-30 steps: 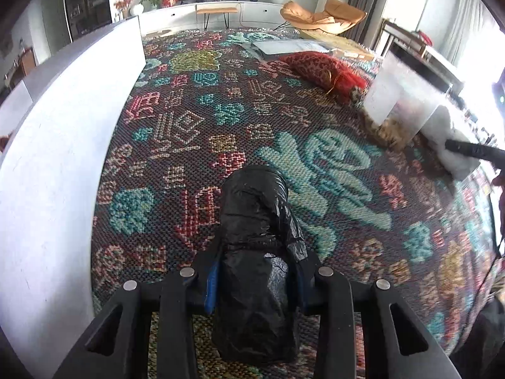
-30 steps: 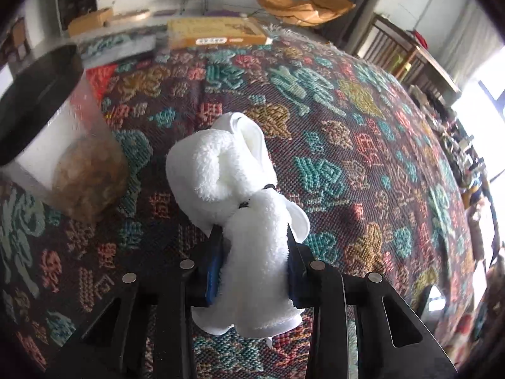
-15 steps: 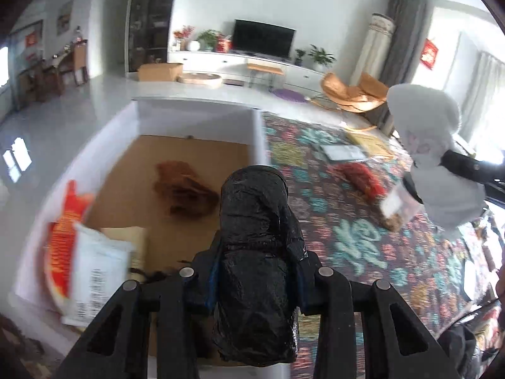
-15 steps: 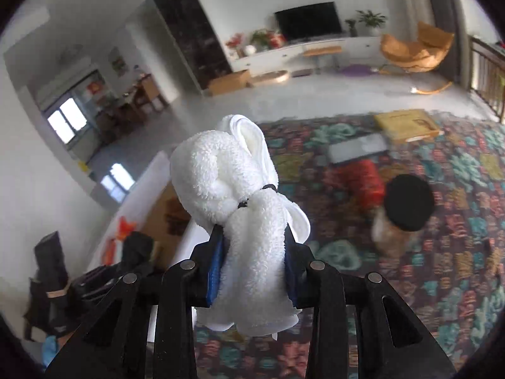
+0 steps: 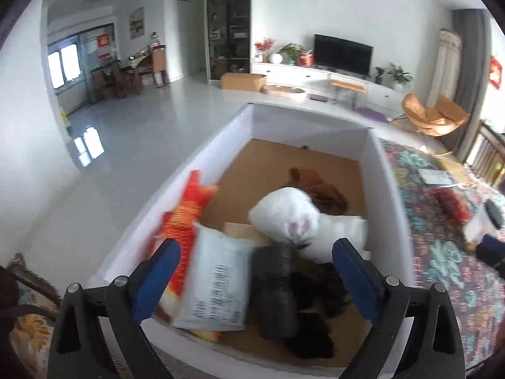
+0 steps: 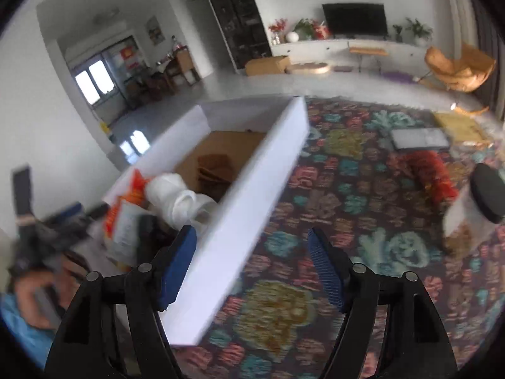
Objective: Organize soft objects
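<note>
My left gripper [image 5: 257, 271] hangs over a white-walled box [image 5: 202, 158], its jaws opening with nothing pressed between the blue pads. Below it in the box lies a black plastic-wrapped bundle [image 5: 274, 293]. Beside the bundle rests a white rolled towel [image 5: 290, 218]. My right gripper [image 6: 252, 265] hovers above the box's near wall [image 6: 252, 189], jaws also opening and bare. From that side the white towel [image 6: 173, 195] shows inside the box.
The box also holds an orange plush [image 5: 186, 214], a white mailer bag [image 5: 214, 284] and a brown soft item [image 5: 318, 189]. On the patterned cloth [image 6: 347, 221] to the right lie a red cushion [image 6: 429, 173] and a black-lidded jar [image 6: 486, 195]. A person's hand [image 6: 28, 297] shows lower left.
Both grippers swung from the patterned cloth to the box and opened. The black bundle left the left pads and the white towel left the right pads; both now lie in the box.
</note>
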Demonstrator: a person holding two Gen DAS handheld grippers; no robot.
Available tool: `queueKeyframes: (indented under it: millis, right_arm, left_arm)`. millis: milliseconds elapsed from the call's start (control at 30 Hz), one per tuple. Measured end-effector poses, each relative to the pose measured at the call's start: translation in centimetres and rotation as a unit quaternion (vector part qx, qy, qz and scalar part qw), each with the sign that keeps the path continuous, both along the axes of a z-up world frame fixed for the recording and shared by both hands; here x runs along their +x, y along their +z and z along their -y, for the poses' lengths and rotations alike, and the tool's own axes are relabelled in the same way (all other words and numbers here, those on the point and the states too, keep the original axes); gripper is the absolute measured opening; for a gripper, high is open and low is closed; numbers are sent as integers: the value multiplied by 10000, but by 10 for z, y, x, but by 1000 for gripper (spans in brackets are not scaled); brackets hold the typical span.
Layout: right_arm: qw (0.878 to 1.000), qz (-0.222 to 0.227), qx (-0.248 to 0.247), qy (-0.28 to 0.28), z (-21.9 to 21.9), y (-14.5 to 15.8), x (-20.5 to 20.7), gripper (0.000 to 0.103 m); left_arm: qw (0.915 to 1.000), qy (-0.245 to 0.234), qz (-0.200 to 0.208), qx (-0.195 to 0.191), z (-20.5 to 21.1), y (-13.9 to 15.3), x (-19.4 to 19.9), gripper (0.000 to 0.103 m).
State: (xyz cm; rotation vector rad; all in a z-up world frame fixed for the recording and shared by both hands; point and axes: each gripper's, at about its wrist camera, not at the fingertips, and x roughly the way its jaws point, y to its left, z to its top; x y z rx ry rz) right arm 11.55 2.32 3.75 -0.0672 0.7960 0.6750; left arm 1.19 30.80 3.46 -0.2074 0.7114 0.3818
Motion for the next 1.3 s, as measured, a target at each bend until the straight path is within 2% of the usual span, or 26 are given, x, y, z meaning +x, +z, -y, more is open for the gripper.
queueKeyframes:
  millis: [67,167,267,333,400,467,533,667,733,767,833,1300]
  right_arm:
    - [9949,391,-811,-454,37,-32,-2,76]
    - [9819,267,-1445,-1193,98,-79,6,76]
    - [9677,52,-1414,-2088,158,-101,20,76]
    - [9550,33,-1301,-2665,191,-107,21,76]
    - [9428,107,-1281,-3076,211,-115,20,76]
    - [9335,-176,-1271,-3349,223,-121,25,76]
    - [9342,-318,-1116,-3372,229,-123,29,76]
    - [9331,-329,-1093,-3410,235,-124,28,80]
    - [9333,-360,-1019,-3423,238,-123,28,80]
    - [9334,-357,-1026,-3420,239,-122,27,81]
    - [9339,-356,-1049,-3401,237,-124,31,83]
    - [9346,-376,-1047,-3379,239,-129,38,85]
  left_arm:
    - [9975,-613,200,-280,39,6,6,96]
    - [9838,-1707,283,-460,113,4,19,98]
    - [9629,-2645,64,-524,185,-18,39,102]
    - [9536,-2970,-152,-471,222,-42,58,102]
    - [9509,-3046,-443,-334,247,-70,81,102]
    - [9522,-2988,-612,-161,264,-90,98,102]
    - [9533,-2944,-674,-28,271,-101,114,102]
    - [9560,-2805,-815,267,272,-122,140,102]
    - [9565,-2732,-976,307,271,-136,145,103]
    - [9559,-2719,-1087,202,268,-141,148,103]
    - [9585,-2649,-1048,74,264,-141,148,103]
    - [9586,-2644,-1053,118,266,-141,149,103]
